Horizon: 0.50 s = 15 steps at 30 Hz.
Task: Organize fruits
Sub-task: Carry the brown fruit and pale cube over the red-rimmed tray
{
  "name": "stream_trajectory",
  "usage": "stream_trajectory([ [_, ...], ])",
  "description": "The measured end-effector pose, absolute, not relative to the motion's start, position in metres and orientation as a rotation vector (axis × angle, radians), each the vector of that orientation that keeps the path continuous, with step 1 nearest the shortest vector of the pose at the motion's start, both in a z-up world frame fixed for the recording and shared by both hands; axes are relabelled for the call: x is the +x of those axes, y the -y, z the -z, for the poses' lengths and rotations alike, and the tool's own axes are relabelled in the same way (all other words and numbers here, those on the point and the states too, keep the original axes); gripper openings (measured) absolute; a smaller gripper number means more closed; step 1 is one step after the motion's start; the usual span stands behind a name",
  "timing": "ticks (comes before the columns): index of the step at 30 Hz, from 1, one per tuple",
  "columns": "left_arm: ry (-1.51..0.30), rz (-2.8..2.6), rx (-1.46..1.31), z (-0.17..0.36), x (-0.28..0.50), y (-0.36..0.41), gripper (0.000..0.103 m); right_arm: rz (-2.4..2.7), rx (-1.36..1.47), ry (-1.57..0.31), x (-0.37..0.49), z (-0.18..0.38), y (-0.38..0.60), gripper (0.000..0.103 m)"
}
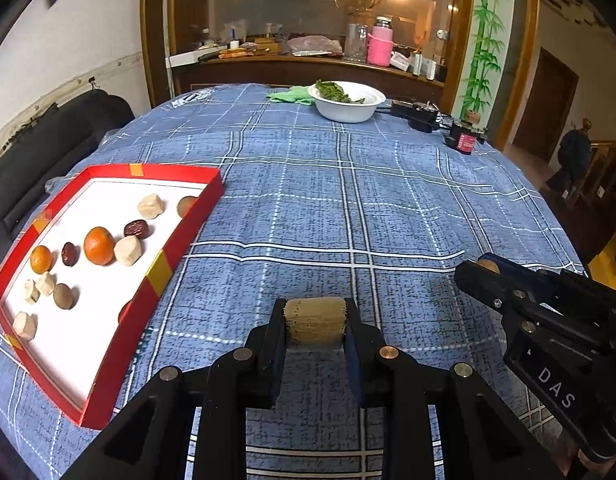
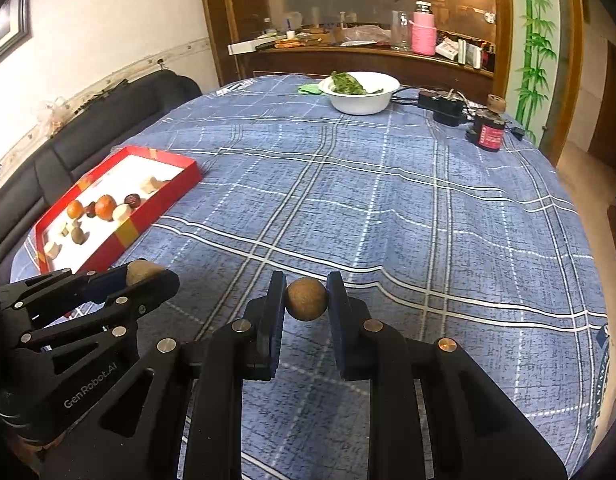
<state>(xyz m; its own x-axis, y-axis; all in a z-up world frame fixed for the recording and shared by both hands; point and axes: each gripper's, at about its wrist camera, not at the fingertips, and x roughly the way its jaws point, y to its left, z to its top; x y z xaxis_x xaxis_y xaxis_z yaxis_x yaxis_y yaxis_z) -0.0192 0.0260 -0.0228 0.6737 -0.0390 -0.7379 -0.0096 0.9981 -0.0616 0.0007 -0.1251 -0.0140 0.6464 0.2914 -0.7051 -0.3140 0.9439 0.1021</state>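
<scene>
My left gripper (image 1: pixel 315 320) is shut on a tan, rough-skinned chunk of fruit (image 1: pixel 315 322) above the blue checked tablecloth; it also shows in the right wrist view (image 2: pixel 142 276) at lower left. My right gripper (image 2: pixel 306 300) is shut on a small round brown fruit (image 2: pixel 306 299); it shows in the left wrist view (image 1: pixel 481 270) at right, the fruit mostly hidden. A red tray (image 1: pixel 160 272) with a white floor sits to the left, holding two oranges (image 1: pixel 98 245), red dates (image 1: pixel 136 229), pale chunks (image 1: pixel 128 250) and brown round fruits (image 1: pixel 63 296). The tray also shows in the right wrist view (image 2: pixel 126 234).
A white bowl (image 1: pixel 347 114) of green leaves and a green cloth (image 1: pixel 292 95) stand at the table's far side. Black devices with cables (image 1: pixel 417 114) and a red-labelled can (image 1: pixel 463 142) lie at the far right. A dark sofa (image 1: pixel 40 148) runs along the left.
</scene>
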Motion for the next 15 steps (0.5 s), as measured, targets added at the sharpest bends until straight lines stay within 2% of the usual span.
stream_trajectory([
  [15,-0.832,-0.051,-0.116,0.023,-0.025,-0.06,0.025,-0.423,-0.045,-0.798,-0.004,0.012,0.101,0.019],
])
